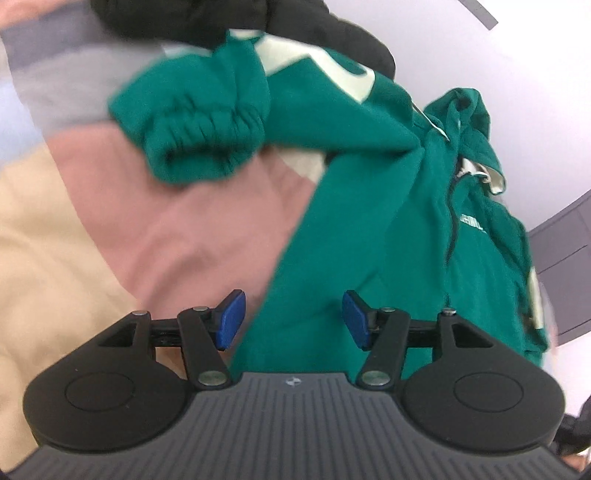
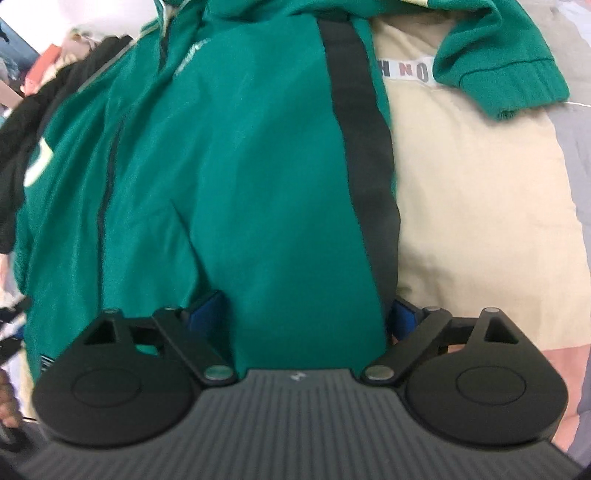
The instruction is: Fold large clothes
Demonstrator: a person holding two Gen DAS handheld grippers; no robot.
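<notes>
A green zip hoodie (image 1: 369,221) with cream lettering lies crumpled across the bedding. One sleeve ends in a ribbed cuff (image 1: 199,147) at the upper left. My left gripper (image 1: 293,319) hovers open over the hoodie's near edge, its blue pads (image 1: 231,319) clear of the cloth. In the right wrist view the hoodie (image 2: 221,166) fills the frame, with a black stripe (image 2: 365,147) running down it and the other cuff (image 2: 509,74) at the upper right. My right gripper (image 2: 304,314) stands wide, with a bulge of green fabric between its fingers that partly hides both pads.
Pink cloth (image 1: 184,221) and beige cloth (image 1: 44,258) lie under the hoodie, with a grey piece (image 1: 66,81) and a black garment (image 1: 221,18) behind. Beige bedding (image 2: 480,203) spreads to the right. Another black garment (image 2: 22,122) sits at the left. A hand (image 2: 5,402) shows at the left edge.
</notes>
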